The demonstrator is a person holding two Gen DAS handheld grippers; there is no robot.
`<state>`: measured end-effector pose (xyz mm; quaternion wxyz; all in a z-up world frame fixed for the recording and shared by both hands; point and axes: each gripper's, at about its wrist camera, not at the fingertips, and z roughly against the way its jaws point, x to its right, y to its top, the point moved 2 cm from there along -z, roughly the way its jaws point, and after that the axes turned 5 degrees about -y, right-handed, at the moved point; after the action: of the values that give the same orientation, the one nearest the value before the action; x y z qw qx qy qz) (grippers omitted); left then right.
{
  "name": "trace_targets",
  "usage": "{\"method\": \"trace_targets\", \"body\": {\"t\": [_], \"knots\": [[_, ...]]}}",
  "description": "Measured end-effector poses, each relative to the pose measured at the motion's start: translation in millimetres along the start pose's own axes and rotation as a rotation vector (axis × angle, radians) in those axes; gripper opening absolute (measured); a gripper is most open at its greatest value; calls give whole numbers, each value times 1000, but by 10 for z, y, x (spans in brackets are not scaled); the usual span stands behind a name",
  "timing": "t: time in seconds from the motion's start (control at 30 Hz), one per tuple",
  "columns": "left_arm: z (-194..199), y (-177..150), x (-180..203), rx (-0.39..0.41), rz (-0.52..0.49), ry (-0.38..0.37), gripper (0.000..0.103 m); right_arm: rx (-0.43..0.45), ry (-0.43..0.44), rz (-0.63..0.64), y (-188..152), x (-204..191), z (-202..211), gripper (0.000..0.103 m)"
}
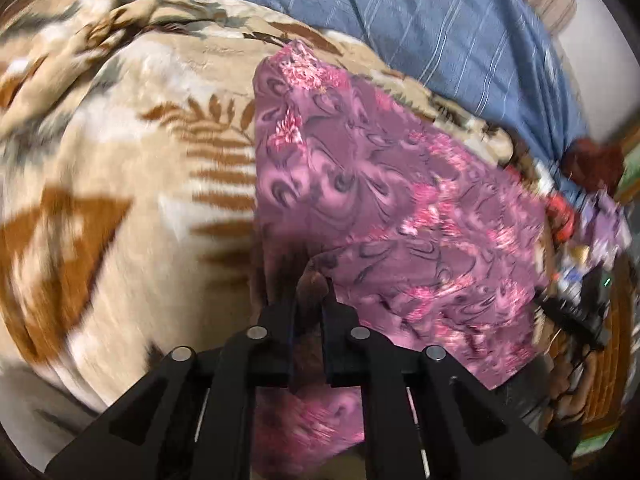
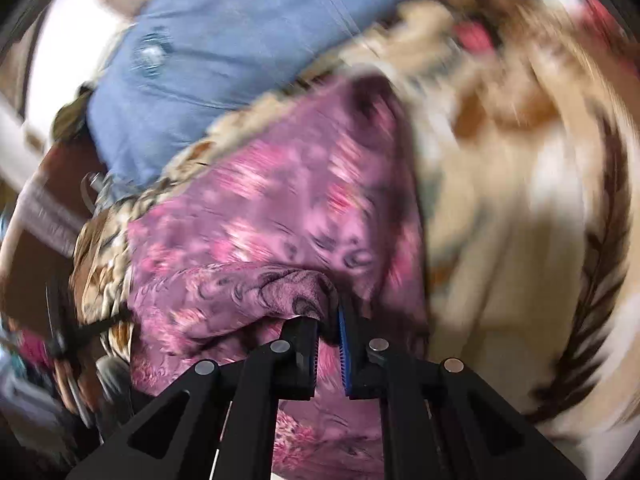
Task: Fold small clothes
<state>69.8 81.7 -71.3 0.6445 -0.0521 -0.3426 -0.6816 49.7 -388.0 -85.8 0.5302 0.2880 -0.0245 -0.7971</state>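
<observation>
A pink and purple patterned cloth lies spread over a beige leaf-print blanket. My left gripper is shut on a bunched edge of this cloth at its near left side. In the right wrist view the same patterned cloth stretches away from me, and my right gripper is shut on a gathered fold of it, with a blue pad on the right finger pressing the fabric. Both views are blurred by motion.
A blue striped sheet lies beyond the blanket, also seen as the blue sheet in the right wrist view. Clutter with a red item and a dark device sits at the right edge.
</observation>
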Motion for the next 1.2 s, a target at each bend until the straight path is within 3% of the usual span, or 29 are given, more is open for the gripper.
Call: {"method": "trace_targets", "body": {"t": [0.07, 0.1, 0.13, 0.2, 0.37, 0.53, 0.67, 0.73, 0.83, 0.9, 0.93, 1.1, 1.2], "knots": [[144, -60, 30, 9, 9, -38, 17, 26, 12, -30, -31, 20, 139, 17], [233, -80, 34, 20, 6, -49, 28, 43, 5, -35, -76, 9, 275, 25], [339, -104, 41, 36, 9, -56, 33, 57, -10, -37, -109, 3, 372, 46], [509, -206, 49, 47, 20, -76, 39, 100, -24, -13, -226, -26, 596, 58], [511, -265, 47, 27, 129, -207, 43, 74, 70, -38, -378, -54, 677, 57], [326, -207, 85, -6, 260, -317, 44, 27, 215, -154, -387, -59, 406, 57], [169, -107, 111, -11, 311, -306, 44, 15, 285, -264, -292, 43, 193, 52], [136, -90, 136, -21, 343, -364, 44, 6, 278, -294, -260, 88, 151, 40], [34, -52, 126, -25, 368, -320, 42, -5, 226, -277, -214, 83, 108, 26], [-29, -49, 80, -31, 395, -287, 10, -20, 217, -275, -196, 75, 81, 21], [-44, -51, 80, -38, 383, -274, 5, -26, 204, -258, -189, 45, 71, 8], [300, -108, 217, 18, 268, -289, 2, 23, 115, -133, -166, -115, 434, 7], [342, -223, 237, -12, 216, -294, 2, 34, 21, -30, -256, -187, 604, 6]]}}
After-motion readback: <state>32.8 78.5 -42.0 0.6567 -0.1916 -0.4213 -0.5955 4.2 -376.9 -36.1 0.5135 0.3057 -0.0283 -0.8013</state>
